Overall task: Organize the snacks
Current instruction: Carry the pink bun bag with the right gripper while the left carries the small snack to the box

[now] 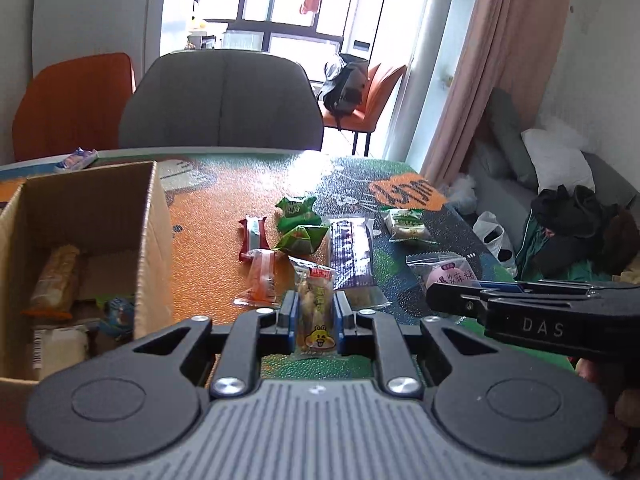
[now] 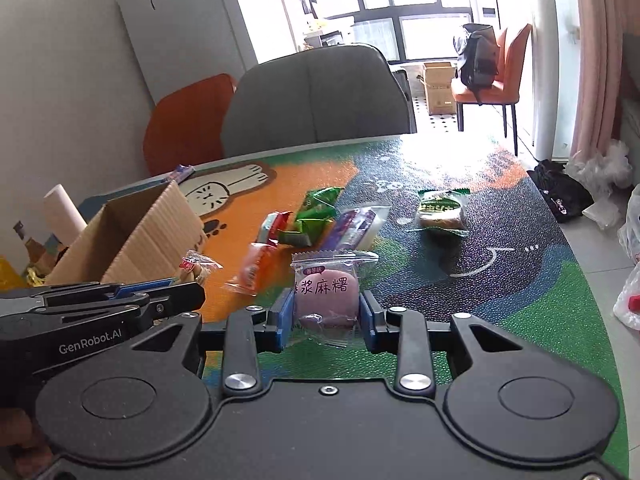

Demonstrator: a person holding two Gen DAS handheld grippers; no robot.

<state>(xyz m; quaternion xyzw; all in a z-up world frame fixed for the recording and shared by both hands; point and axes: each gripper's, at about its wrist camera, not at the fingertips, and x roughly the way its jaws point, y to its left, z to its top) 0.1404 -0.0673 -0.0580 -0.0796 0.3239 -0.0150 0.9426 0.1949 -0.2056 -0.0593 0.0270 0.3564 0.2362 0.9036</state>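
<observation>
Right now I have a snack in each claw. My left gripper (image 1: 316, 316) is pinched nearly shut on a narrow clear packet (image 1: 315, 312) with a yellow cartoon face at its bottom, blue pads pressing it from both sides, and it is up off the table (image 1: 208, 216). My right gripper (image 2: 323, 314) sits a bit wider, clamped on a pink round cake (image 2: 326, 294) in a clear wrapper with dark lettering across it (the wrapper's crimped top edge sticks up above my fingers). The cardboard box (image 1: 150, 240) stands open on my left, close beside the left gripper, with several packets already lying in its bottom. The rest of the snacks lie loose on the table ahead of me: an orange packet (image 1: 260, 278), a red one (image 1: 252, 236), two green pouches (image 1: 298, 224) touching each other, a long purple bar (image 1: 352, 252), and a green-topped biscuit pack (image 2: 442, 212) well apart to the right. A grey chair (image 1: 222, 100) is pushed in at the far side.
</observation>
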